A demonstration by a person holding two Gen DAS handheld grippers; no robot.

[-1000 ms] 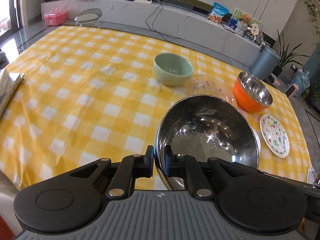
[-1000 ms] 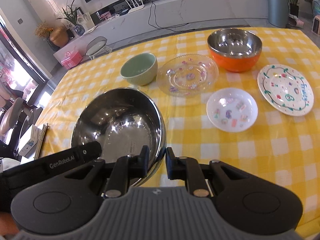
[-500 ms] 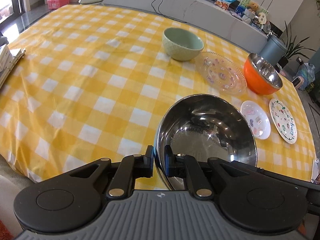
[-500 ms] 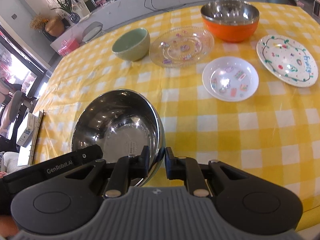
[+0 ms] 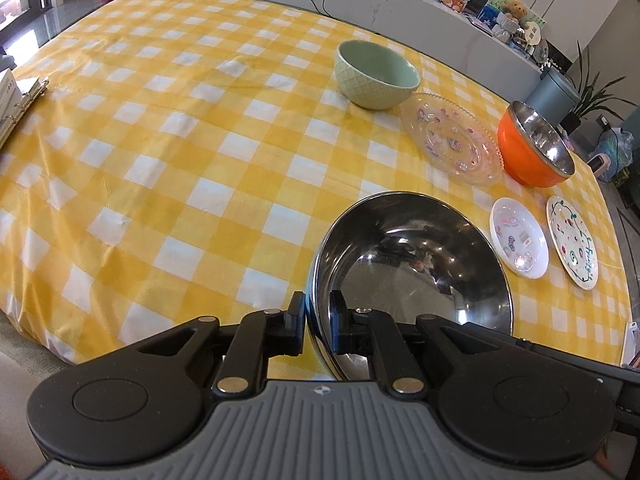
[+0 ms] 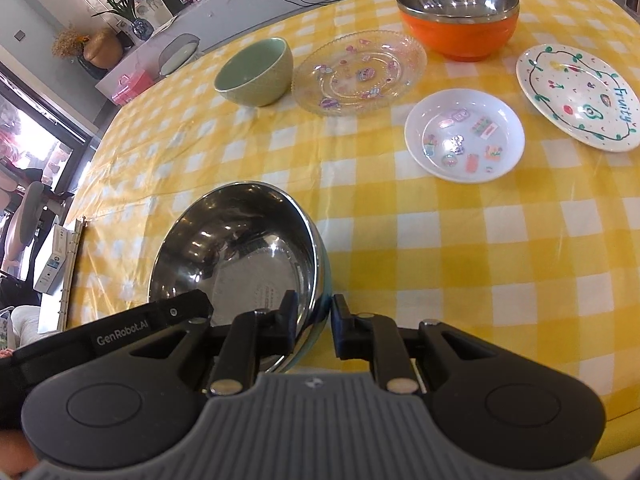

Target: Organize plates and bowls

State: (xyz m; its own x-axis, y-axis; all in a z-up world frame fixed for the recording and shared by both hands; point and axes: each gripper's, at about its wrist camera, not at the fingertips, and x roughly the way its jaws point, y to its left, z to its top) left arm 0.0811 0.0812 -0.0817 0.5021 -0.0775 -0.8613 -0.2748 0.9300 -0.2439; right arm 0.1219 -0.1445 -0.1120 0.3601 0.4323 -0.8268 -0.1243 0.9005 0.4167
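Note:
A large steel bowl [image 5: 416, 256] is held over the near part of the yellow checked table [image 5: 168, 152]. My left gripper [image 5: 318, 320] is shut on its left rim. My right gripper [image 6: 314, 320] is shut on its right rim [image 6: 316, 264]. Farther off stand a green bowl [image 5: 376, 74], a clear glass plate [image 5: 452, 136] and an orange bowl with a steel lining [image 5: 534, 144]. A small white plate [image 5: 518, 236] and a painted "Fruity" plate [image 5: 574, 248] lie to the right. All show in the right wrist view too: green bowl [image 6: 254, 72], glass plate [image 6: 358, 72], orange bowl [image 6: 458, 12], small plate [image 6: 464, 134], painted plate [image 6: 578, 96].
A ring binder with papers [image 5: 16, 108] lies at the table's left edge. A marble counter [image 5: 400, 4] with snacks and a grey bin [image 5: 554, 92] runs behind the table. The left gripper's body [image 6: 120, 332] crosses the lower left of the right wrist view.
Both grippers have lifted and pulled back with the steel bowl, so more of the table and the plates beyond show. Both grips on the rim are unchanged.

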